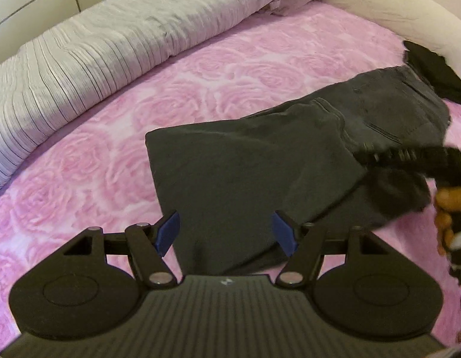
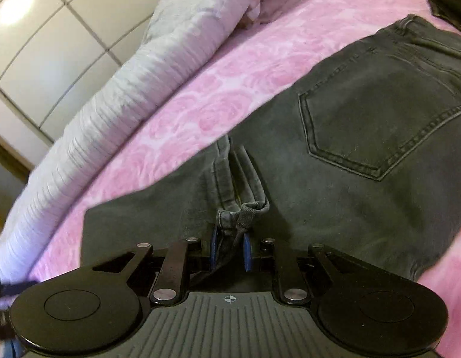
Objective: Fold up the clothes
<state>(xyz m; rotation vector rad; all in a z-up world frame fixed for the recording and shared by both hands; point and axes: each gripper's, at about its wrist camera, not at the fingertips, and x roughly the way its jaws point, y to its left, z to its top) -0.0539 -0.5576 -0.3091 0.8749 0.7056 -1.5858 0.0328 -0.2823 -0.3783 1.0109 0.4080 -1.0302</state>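
Note:
Dark grey jeans point(image 1: 260, 161) lie partly folded on a pink rose-patterned bedspread point(image 1: 141, 113). My left gripper point(image 1: 227, 232) hovers open over the folded near end, and its blue pads point(image 1: 168, 232) grip nothing. My right gripper point(image 2: 230, 247) is shut on the bunched hems of the jeans point(image 2: 364, 155), lifted above the seat with its back pocket point(image 2: 379, 131). The left wrist view shows that right gripper point(image 1: 409, 153) blurred at the right edge, with a hand point(image 1: 448, 208) behind it.
A rolled grey striped duvet point(image 1: 81, 68) runs along the far side of the bed. A black garment point(image 1: 433, 71) lies beyond the waistband, near the cream padded bed edge point(image 1: 394, 9). Pale panels point(image 2: 51, 44) show past the duvet.

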